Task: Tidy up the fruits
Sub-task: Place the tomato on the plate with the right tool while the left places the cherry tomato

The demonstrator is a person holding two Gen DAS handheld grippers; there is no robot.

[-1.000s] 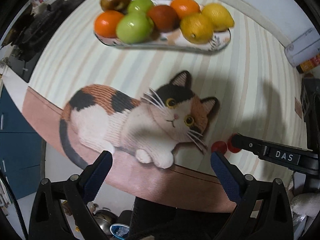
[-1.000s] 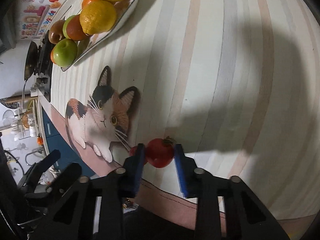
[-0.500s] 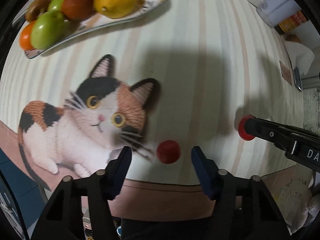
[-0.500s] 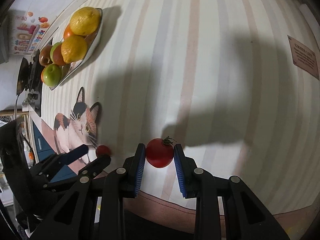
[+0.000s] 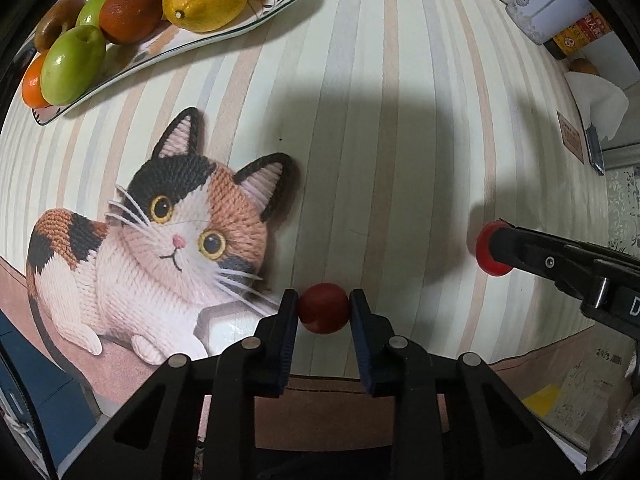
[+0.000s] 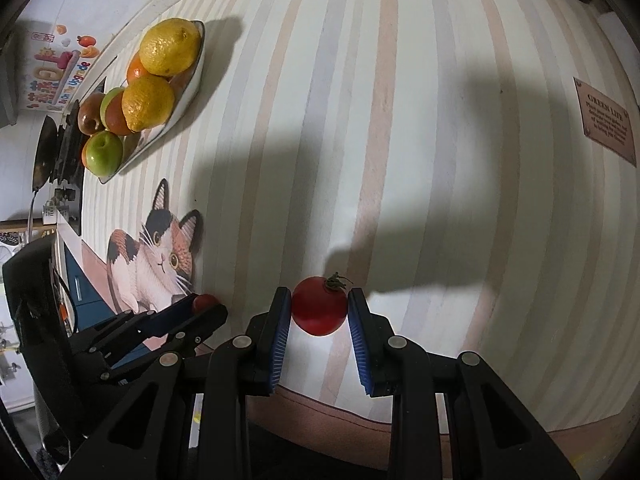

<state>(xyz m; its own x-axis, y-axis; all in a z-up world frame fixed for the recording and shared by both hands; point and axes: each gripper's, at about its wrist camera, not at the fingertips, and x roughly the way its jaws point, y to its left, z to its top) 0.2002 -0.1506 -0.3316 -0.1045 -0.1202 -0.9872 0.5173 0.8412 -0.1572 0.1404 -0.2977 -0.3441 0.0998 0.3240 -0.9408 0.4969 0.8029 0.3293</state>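
Observation:
A small red tomato (image 5: 322, 313) rests on the striped tablecloth just right of the printed cat (image 5: 168, 240). My left gripper (image 5: 323, 300) points down and is shut on it, both pads pressing its sides. In the right wrist view my right gripper (image 6: 319, 300) is shut on a larger red tomato (image 6: 319, 314) with a green stem. This second tomato (image 5: 485, 249) also shows at the right of the left wrist view. A long plate (image 5: 256, 26) at the far left holds lemons, green apples, oranges and brown fruit. From the right wrist the plate (image 6: 191, 92) lies far left.
A white box (image 5: 548, 8) and a tissue holder (image 5: 600, 104) stand at the table's far right. A brown printed label (image 6: 606, 120) lies on the cloth. The table's near edge runs just below both grippers. Open striped cloth lies between the grippers and the plate.
My left gripper moved right from the cat picture to the small tomato, sank, and closed on it. My right gripper drew away to the right with its tomato, then stayed still.

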